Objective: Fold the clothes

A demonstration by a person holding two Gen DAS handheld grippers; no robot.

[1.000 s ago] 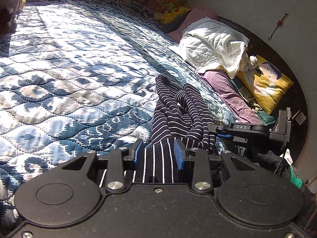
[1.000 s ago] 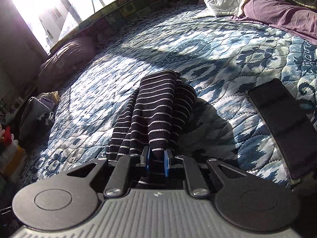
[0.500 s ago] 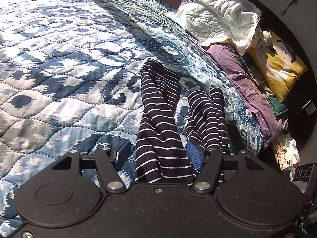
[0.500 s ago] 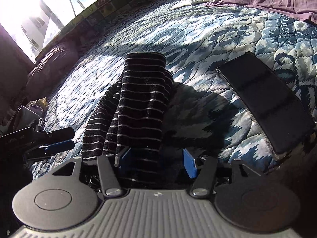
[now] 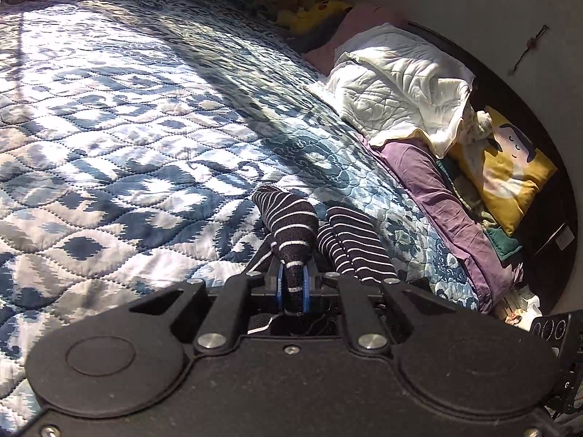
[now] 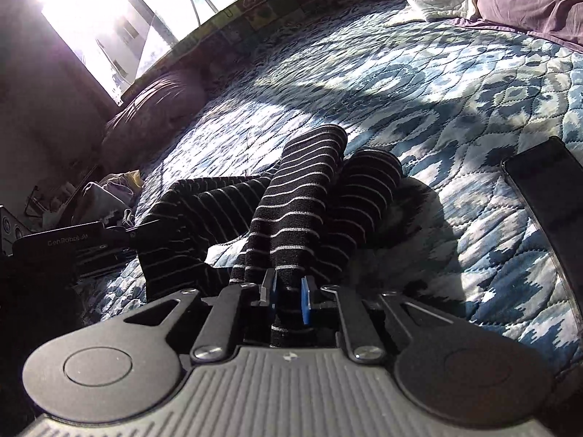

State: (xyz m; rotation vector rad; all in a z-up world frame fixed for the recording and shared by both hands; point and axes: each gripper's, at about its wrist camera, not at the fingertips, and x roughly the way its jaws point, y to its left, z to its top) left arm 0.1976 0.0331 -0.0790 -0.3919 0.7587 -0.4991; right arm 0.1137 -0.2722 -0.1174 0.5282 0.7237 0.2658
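Observation:
A dark striped garment (image 5: 291, 225) (image 6: 309, 196) lies bunched on the blue patterned quilt (image 5: 127, 127) (image 6: 437, 83). My left gripper (image 5: 293, 287) is shut on a rolled fold of it, and the cloth rises ahead of the blue pads (image 5: 280, 286). My right gripper (image 6: 288, 300) is shut on another thick fold of the same garment. In the right wrist view the left gripper (image 6: 120, 235) shows at the left edge, with a flap of the striped cloth stretched toward it.
A dark flat phone-like slab (image 6: 546, 200) lies on the quilt at right. A white quilted blanket (image 5: 400, 87), a purple sheet (image 5: 437, 189) and a yellow cushion (image 5: 506, 174) line the bed's far side. A bright window (image 6: 109, 18) and brown pillow (image 6: 153, 109) stand at left.
Half a second ago both grippers stood open around the striped cloth. Both have now shut on folds of it, and the garment is pulled up into bunched rolls.

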